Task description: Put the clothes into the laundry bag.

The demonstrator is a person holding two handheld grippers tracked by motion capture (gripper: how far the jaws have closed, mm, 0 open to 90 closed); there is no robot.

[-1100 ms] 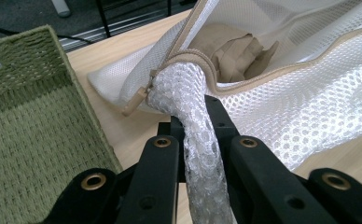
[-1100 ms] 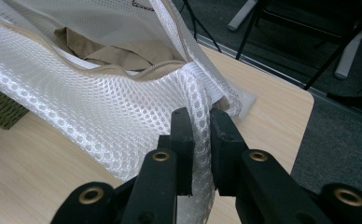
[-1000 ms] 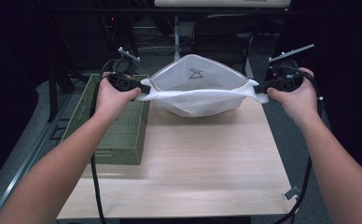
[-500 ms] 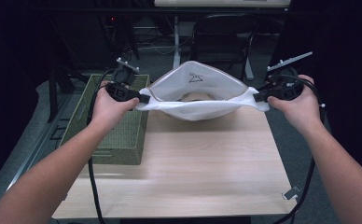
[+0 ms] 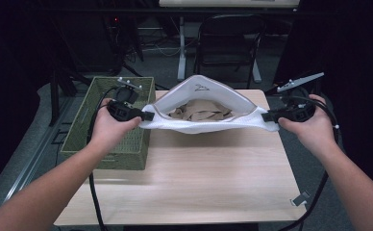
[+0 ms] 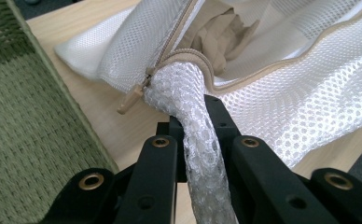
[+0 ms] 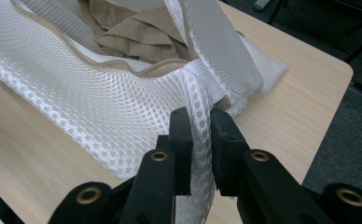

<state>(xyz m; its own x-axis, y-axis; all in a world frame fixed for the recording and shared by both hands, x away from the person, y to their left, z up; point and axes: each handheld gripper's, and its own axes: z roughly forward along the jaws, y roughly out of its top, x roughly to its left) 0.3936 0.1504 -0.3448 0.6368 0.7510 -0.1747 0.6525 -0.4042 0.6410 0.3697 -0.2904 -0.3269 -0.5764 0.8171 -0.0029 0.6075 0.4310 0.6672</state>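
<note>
Left gripper (image 6: 198, 140): jaws are pinching a bunched corner of the white mesh bag (image 5: 208, 126), mesh squeezed into a thick rope between the pads. Right gripper (image 7: 198, 140): jaws are clamping the opposite corner the same way, with only mesh filling the narrow gap. The bag is hanging stretched between the two pinch points, its mouth gaping upward, its underside sagging toward the table (image 5: 213, 178).

Hard to make out: in the high view the left gripper (image 5: 143, 115) and right gripper (image 5: 267, 115) are showing as small dark shapes, fingertips buried in fabric, so the pinch itself cannot be read there. The tan cloth (image 5: 200, 113) inside the bag is lying crumpled; what garment it is cannot be told. Whether the bag's underside is touching the table is unclear.

Against the earlier frames: both hands are sitting lower and farther up the table, the bag is opening wider, and the tan cloth is now showing where before only white lining was visible.

View differences: the left gripper view is showing a tan zipper pull (image 6: 131, 99) just beyond the fingertips, and the green woven basket (image 6: 25, 140) close at the left side. The right gripper view is showing folded tan cloth (image 7: 137, 39) just past the pinched corner.
</note>
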